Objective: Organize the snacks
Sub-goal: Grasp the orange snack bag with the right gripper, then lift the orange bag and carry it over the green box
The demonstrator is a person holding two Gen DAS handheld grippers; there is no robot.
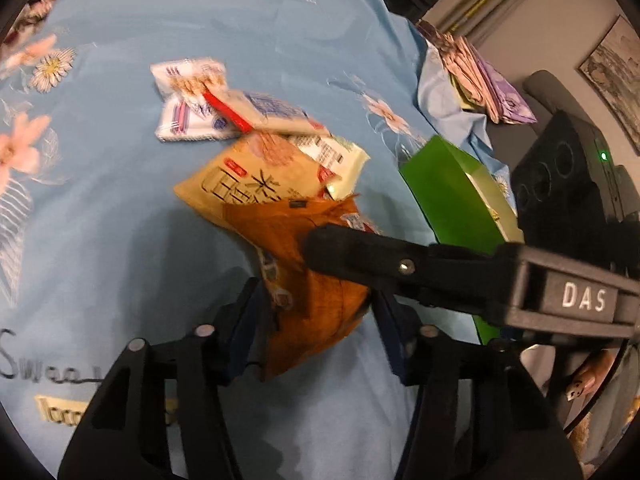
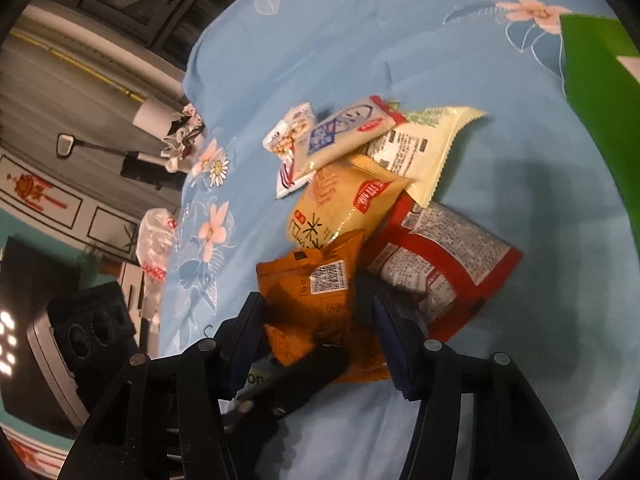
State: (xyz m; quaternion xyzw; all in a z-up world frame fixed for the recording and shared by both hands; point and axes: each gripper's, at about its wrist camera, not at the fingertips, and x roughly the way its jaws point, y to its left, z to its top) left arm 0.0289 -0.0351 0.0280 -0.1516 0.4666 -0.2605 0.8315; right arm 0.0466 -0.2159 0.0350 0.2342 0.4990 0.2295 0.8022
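A pile of snack packets lies on a blue flowered cloth (image 1: pixel 120 240). An orange packet (image 1: pixel 316 280) sits between the fingers of my left gripper (image 1: pixel 320 312), whose jaws stand apart around it. My right gripper's finger (image 1: pixel 360 256) crosses over the same packet. In the right wrist view the orange packet (image 2: pixel 320 300) lies between the open jaws of my right gripper (image 2: pixel 320 332), with the left gripper's finger (image 2: pixel 304 376) over its near end. A yellow packet (image 2: pixel 344 208), a red-and-white packet (image 2: pixel 440 264), a cream packet (image 2: pixel 424 148) and white packets (image 2: pixel 344 128) lie beyond.
A green box (image 1: pixel 452 196) stands at the right of the pile; it also shows in the right wrist view (image 2: pixel 600 120). Folded cloths (image 1: pixel 480 76) lie at the far right. A black device (image 1: pixel 560 184) sits past the cloth's edge.
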